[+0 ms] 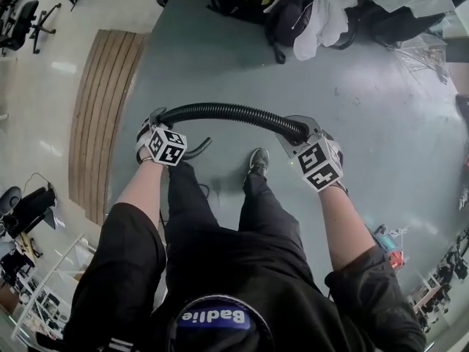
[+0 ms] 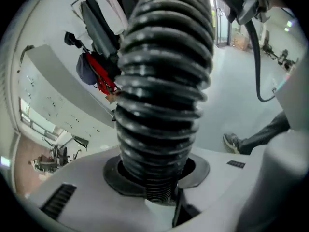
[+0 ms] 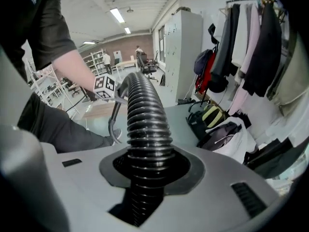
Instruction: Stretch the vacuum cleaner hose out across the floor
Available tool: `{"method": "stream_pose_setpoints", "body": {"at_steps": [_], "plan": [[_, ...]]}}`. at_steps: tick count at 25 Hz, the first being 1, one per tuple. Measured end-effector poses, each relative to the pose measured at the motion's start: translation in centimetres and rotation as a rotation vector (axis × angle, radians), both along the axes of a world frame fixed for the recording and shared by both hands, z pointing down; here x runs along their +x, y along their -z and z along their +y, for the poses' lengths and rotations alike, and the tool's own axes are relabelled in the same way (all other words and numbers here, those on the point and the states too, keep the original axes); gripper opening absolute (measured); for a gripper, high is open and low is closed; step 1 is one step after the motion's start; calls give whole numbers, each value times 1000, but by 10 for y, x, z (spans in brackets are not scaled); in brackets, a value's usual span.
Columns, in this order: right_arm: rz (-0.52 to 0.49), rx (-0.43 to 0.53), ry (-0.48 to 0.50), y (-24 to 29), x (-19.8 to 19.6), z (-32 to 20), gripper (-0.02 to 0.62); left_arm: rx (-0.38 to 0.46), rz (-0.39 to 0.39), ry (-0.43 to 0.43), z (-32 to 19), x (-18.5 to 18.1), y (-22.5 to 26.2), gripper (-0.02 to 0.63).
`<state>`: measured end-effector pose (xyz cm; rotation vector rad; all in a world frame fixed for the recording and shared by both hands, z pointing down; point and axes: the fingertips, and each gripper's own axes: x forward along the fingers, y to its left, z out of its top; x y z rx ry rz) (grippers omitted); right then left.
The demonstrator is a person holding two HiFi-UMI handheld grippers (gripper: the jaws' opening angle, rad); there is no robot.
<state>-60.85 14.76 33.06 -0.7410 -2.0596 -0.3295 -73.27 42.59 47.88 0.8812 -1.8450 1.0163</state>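
The person stands on a grey-green floor (image 1: 381,108), one shoe (image 1: 257,160) showing between the two bare forearms, which reach forward and down. The black ribbed vacuum cleaner hose (image 1: 227,111) hangs above and just ahead of that shoe, bowed in a low arch from one tool to the other and off the floor along that stretch.

The left gripper (image 1: 154,117), to the left of the shoe, points steeply down with its marker cube (image 1: 167,145) turned up. In the left gripper view its jaws are closed round the hose (image 2: 164,81), which fills the round notch between them. A short length of hose curls down from this grip towards the shoe.

The right gripper (image 1: 304,128), to the right of the shoe, also tilts steeply down, with its cube (image 1: 320,164) on top. In the right gripper view its jaws are clamped on the hose (image 3: 147,124), which runs out from them towards the other hand.

Far beyond the shoe lies a heap of bags and clothing (image 1: 293,6)
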Motion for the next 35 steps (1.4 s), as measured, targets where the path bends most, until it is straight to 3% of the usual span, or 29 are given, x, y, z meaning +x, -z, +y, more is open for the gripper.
{"method": "stream_pose_setpoints", "body": {"at_steps": [3, 6, 11, 14, 17, 23, 28, 33, 35], "plan": [[114, 65, -34, -52, 7, 11, 142, -118, 3, -177, 32, -25, -11, 137], [184, 172, -100, -89, 8, 29, 253, -199, 20, -378, 71, -43, -28, 134], [185, 264, -135, -105, -28, 85, 296, -341, 42, -661, 141, -59, -66, 128], [141, 242, -194, -99, -44, 124, 296, -442, 102, -752, 177, -63, -103, 124], [141, 188, -216, -120, -44, 159, 296, -503, 139, -804, 203, -78, -140, 123], [156, 117, -202, -201, -47, 205, 296, -445, 98, -920, 220, -92, -222, 124], [112, 82, -219, -244, -75, 214, 296, -437, 93, -868, 214, -123, -297, 131], [114, 40, -210, -254, -76, 217, 296, -441, 227, -798, 220, -132, -333, 282], [109, 29, -222, -256, -77, 211, 296, -454, 265, -776, 224, -133, -341, 302]]}}
